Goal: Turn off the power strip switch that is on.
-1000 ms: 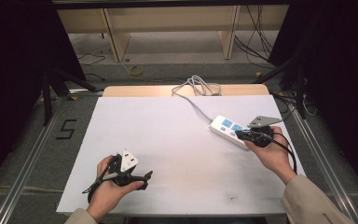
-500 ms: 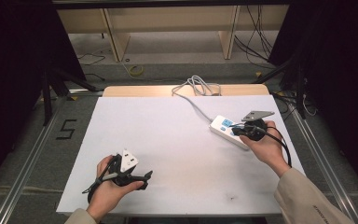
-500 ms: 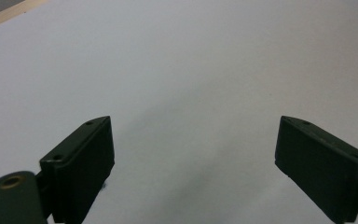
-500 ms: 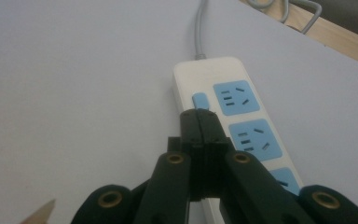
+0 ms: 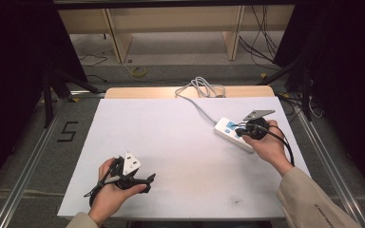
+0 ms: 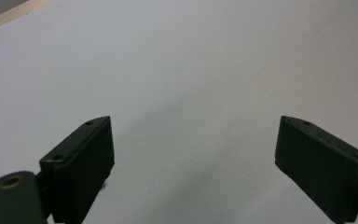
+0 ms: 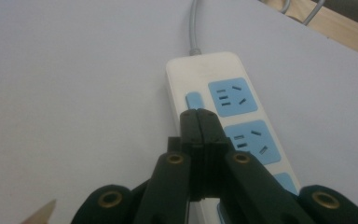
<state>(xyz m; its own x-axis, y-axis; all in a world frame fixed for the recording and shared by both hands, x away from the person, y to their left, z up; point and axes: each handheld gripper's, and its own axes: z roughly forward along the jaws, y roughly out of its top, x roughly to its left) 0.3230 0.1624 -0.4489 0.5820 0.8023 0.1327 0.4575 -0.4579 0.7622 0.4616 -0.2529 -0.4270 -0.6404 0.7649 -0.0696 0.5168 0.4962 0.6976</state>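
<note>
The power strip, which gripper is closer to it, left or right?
Right. The right gripper is shut, its tips over the power strip by the blue switch. The left gripper is open, far across the table at the near left.

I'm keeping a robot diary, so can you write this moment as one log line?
right gripper: shut, tips over power strip near blue switch | left gripper: open, nothing between jaws, over white table
</note>
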